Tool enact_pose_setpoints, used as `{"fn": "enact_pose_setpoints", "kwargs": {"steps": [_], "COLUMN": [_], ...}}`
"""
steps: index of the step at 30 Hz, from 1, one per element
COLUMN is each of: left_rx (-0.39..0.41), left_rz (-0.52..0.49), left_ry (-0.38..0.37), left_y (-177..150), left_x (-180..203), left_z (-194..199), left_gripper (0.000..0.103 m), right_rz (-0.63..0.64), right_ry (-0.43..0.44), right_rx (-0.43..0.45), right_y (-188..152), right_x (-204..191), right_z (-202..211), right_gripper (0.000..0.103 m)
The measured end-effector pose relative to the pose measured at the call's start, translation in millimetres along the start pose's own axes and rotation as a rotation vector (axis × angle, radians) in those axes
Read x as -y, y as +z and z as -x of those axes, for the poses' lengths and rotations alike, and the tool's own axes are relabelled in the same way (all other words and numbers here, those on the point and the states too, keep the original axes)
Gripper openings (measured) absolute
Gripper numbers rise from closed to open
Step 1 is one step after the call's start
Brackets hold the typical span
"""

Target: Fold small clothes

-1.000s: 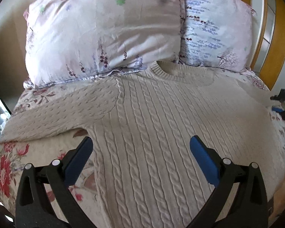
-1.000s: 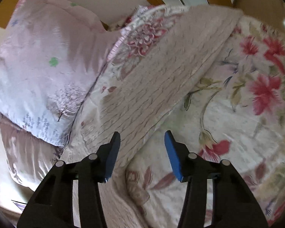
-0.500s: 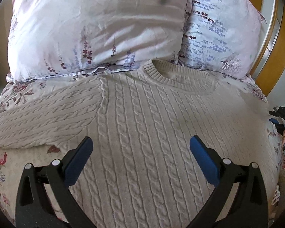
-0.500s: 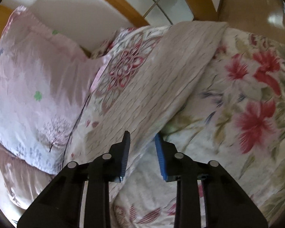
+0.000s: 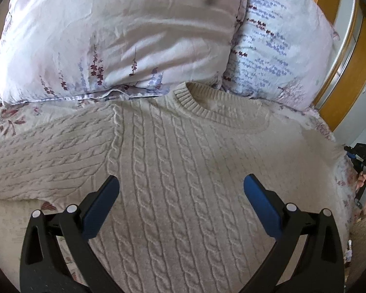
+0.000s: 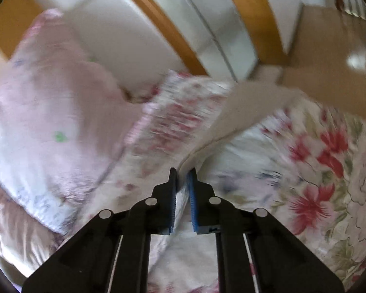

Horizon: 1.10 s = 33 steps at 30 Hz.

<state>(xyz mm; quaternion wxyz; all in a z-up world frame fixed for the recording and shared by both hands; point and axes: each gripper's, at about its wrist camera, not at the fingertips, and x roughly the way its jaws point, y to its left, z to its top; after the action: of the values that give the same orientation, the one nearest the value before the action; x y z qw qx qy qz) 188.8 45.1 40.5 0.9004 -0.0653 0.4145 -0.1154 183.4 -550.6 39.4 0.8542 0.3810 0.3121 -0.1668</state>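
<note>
A cream cable-knit sweater (image 5: 183,161) lies flat on the bed, collar toward the pillows, its left sleeve (image 5: 44,156) spread out to the left. My left gripper (image 5: 181,183) is open and empty, hovering over the sweater's chest. In the right wrist view my right gripper (image 6: 182,173) is shut on the sweater's right sleeve (image 6: 241,107), pinching its edge and holding it lifted off the bed. That view is blurred by motion. The right gripper also shows in the left wrist view (image 5: 361,156), at the far right edge.
Two floral pillows (image 5: 124,36) (image 5: 278,48) lean at the head of the bed. A floral bedsheet (image 6: 317,171) covers the mattress. A wooden bed frame (image 5: 349,68) runs along the right. Wooden floor (image 6: 329,44) lies beyond the bed.
My right gripper has closed on the right sleeve's edge and lifted it. My left gripper has moved forward over the sweater toward the collar, still open.
</note>
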Motion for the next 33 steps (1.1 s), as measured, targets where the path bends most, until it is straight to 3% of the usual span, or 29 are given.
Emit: {"fn": "enact_pose_setpoints", "kwargs": {"steps": [5,9,12,14,18,19,22,26,33], "left_rx": [0.027,0.052,0.052,0.027,-0.007,-0.012,-0.018,-0.033,-0.053], "left_rz": [0.047,0.109,0.168,0.184,0.202,0.206,0.221,0.259,0.277], "left_ry": [-0.082,-0.17,-0.226,-0.251,-0.277,-0.281,-0.285,-0.298,-0.306], "left_y": [2,2,2,2,1,0,-1,-2,-6], "left_x": [-1,-1,0,3,4,3,-2,-10,-15], "left_z": [-1,-1,-3,-7,-13,-13,-14,-16,-19], "left_gripper": [0.101,0.101,0.101,0.101,0.101,0.101,0.101,0.101,0.101], "right_rz": [0.159,0.266,0.354,0.403,0.415,0.404,0.352,0.233,0.046], "right_ry": [0.201,0.379,0.411,0.381,0.346,0.347,0.347,0.32,0.388], "right_rx": [-0.021,-0.166,-0.303,-0.408,-0.545,-0.552,-0.512,-0.425,-0.479], "right_y": [-22,-69,-116,-150,-183,-185,-177,-147,-137], "right_x": [-64,-117,-143,-153,-159,-159,-152,-138,-115], "right_z": [24,24,9,-8,-28,-28,-23,-19,-21], "right_gripper": [0.011,0.01,0.01,0.01,0.01,0.013,0.042,0.043,0.046]}}
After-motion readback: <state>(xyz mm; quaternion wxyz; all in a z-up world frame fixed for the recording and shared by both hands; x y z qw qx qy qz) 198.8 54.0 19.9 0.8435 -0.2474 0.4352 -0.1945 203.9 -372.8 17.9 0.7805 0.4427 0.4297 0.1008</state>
